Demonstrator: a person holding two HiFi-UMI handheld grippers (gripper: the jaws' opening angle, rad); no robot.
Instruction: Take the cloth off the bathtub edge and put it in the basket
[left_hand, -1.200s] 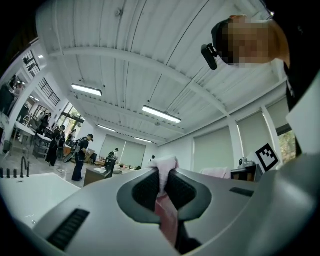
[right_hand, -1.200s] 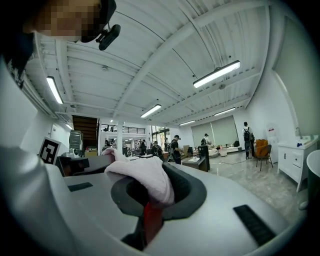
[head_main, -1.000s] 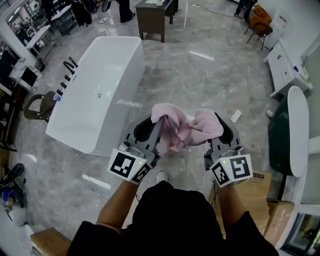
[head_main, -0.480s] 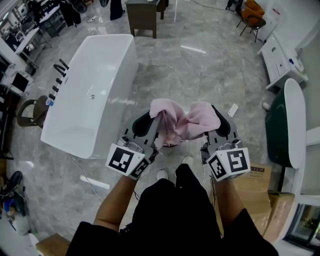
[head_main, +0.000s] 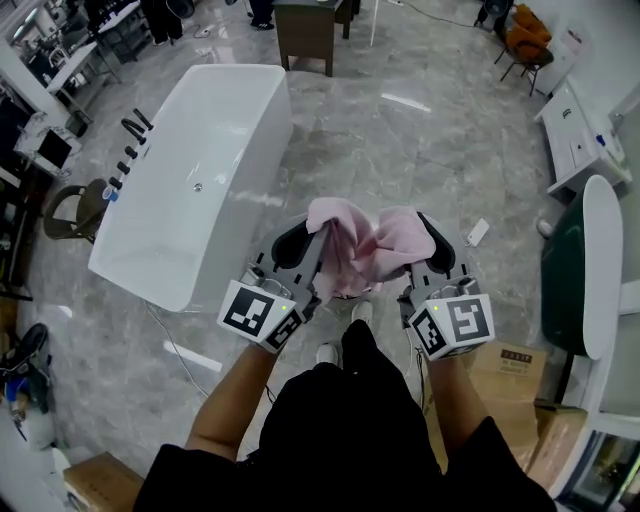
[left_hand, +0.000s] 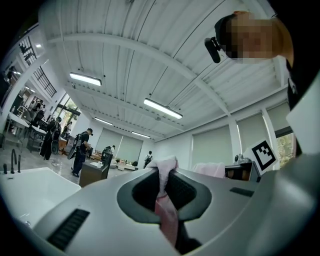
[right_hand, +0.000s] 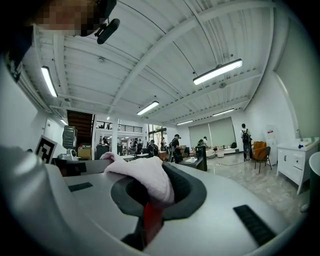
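Observation:
A pink cloth (head_main: 362, 248) hangs bunched between my two grippers, held up in front of the person. My left gripper (head_main: 318, 247) is shut on the cloth's left part; in the left gripper view the cloth (left_hand: 163, 197) runs pinched between the jaws. My right gripper (head_main: 415, 245) is shut on the right part, and in the right gripper view the cloth (right_hand: 145, 179) drapes over the jaws. The white bathtub (head_main: 190, 175) stands on the floor to the upper left, its edge bare. No basket shows in any view.
A dark cabinet (head_main: 310, 27) stands beyond the tub. Black taps (head_main: 131, 148) sit on the tub's left rim. A green and white round object (head_main: 590, 265) is at the right, cardboard boxes (head_main: 510, 375) lie by the person's right side, and a white cabinet (head_main: 582, 135) is at the far right.
Both grippers stay shut on the cloth. The view has shifted a little as the person steps; the tub sits slightly differently in the frame.

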